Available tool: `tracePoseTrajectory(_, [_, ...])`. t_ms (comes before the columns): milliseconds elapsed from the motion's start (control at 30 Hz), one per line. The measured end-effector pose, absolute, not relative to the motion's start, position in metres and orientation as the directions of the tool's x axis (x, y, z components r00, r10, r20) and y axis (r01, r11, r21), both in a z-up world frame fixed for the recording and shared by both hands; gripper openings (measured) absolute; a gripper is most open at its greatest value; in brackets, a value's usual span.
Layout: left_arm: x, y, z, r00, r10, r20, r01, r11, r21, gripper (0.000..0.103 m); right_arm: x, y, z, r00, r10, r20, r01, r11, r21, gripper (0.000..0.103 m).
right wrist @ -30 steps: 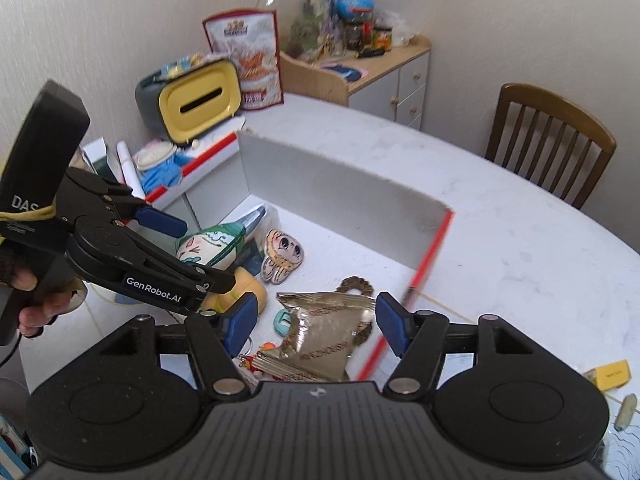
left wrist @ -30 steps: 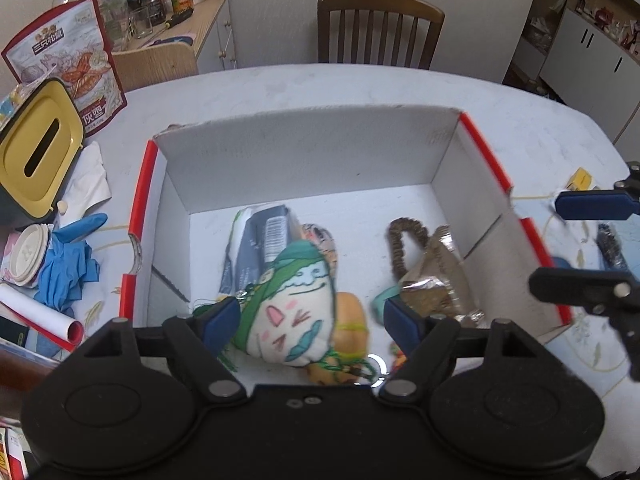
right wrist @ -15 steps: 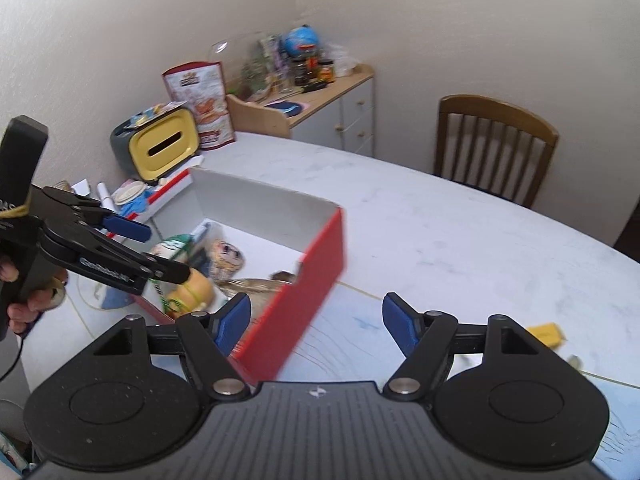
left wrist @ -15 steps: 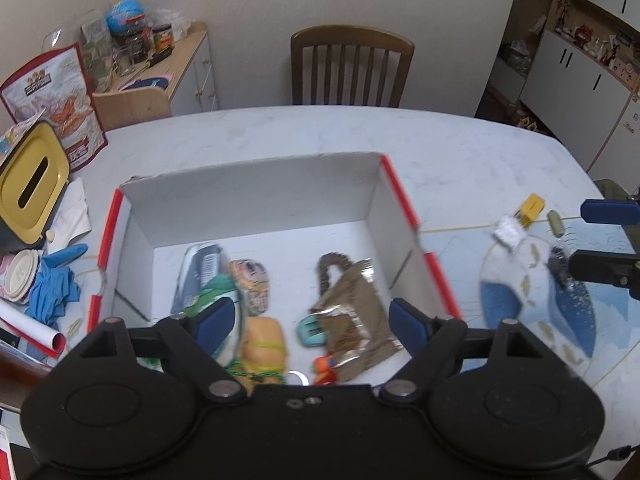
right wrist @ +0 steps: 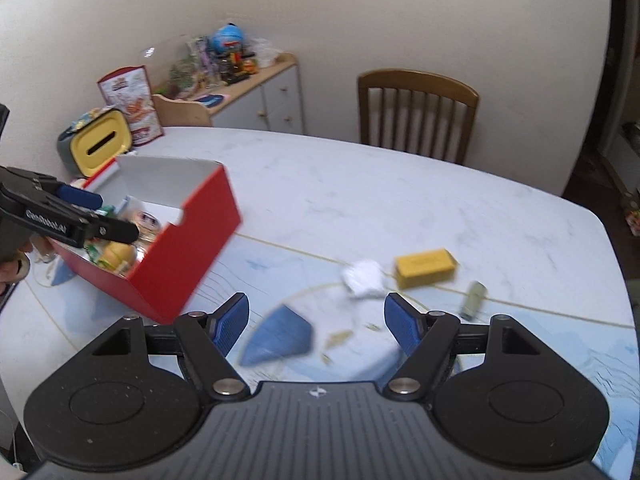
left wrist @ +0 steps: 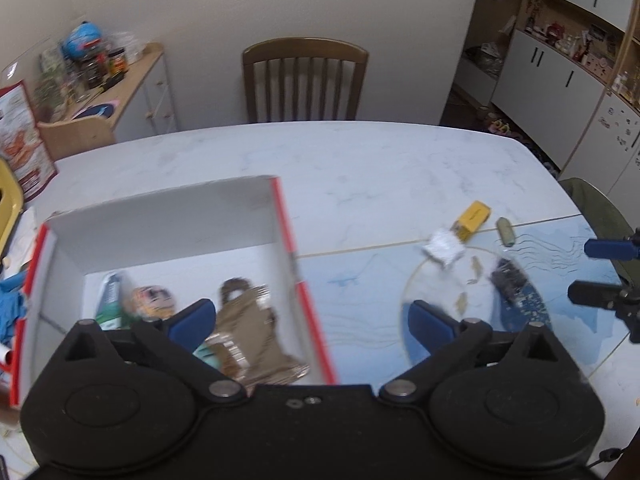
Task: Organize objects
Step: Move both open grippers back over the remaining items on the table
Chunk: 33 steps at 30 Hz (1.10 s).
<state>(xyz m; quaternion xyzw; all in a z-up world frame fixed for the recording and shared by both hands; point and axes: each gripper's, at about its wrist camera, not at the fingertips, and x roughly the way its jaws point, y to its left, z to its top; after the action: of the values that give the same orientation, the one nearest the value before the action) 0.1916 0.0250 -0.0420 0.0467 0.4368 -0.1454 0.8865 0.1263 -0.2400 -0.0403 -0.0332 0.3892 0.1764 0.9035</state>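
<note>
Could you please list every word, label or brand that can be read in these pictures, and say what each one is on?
"GenRobot.AI": on the side of the left gripper, seen from the right wrist.
Red snack bag: print too blurred to read.
Yellow box: faint marking, unreadable.
Nothing else legible.

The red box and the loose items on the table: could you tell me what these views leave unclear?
- Red box contents: left wrist view, near part hidden by the left gripper; blurred.
- Yellow block: label too small in both views.
- Dark item: left wrist view, blurred; identity unclear.
- White packet: motion-blurred.
</note>
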Motion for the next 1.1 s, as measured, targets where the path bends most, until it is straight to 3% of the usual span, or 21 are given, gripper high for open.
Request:
tracePoseTrajectory(500, [0.212,-0.072,-0.067,0.557,-0.232,-0.798,0.327,0.944,-0.046,0.102,0.133,-0.313,-0.079,0.610,0.264,-0.747,-0.282,0.953,0.107,0.075])
tracePoseTrajectory(1100, [0.258,-0.152,-0.132,0.510,-0.214,-0.833,0.369,0.929,-0.013,0.102,0.176,-0.319,-0.141,0.519,0.269,-0.811,-0.308,0.944,0.116,0.075])
